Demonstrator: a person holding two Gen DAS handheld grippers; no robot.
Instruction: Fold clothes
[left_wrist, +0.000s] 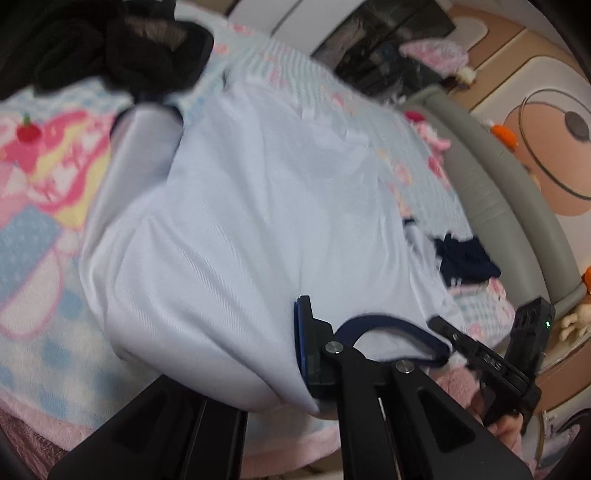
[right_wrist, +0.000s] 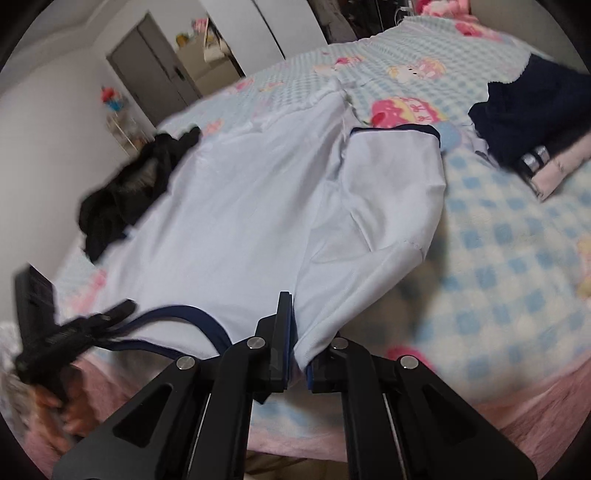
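In the left wrist view, one white T-shirt with a navy-trimmed neckline lies stretched over a pastel checked cartoon blanket, its long axis running from the collar close to the camera away toward the hem at the far side of the bed. The fabric is smooth and faintly bluish-white, blurred, and lifted at the near end. The left gripper has the shoulder cloth just beside the collar draped over and between its jaws, which are pinching it; only one blue-padded finger shows clearly. To the right the right gripper meets the other end of the neckline, a hand below it, though from here I cannot tell how its jaws stand. One black garment is heaped at the far left corner, and one small navy garment lies near the shirt's right edge. In the right wrist view, the same T-shirt points collar-first toward the camera, hem far away, with one short sleeve, navy-cuffed, folded up on the right. The right gripper has its jaws pressed close together on the shoulder seam, white cloth caught between the blue pads. The left gripper appears at the left, blurred, at the collar's other end. The black garment lies against the shirt's left edge, and a navy garment rests on a folded pink one at upper right, apart from the shirt.
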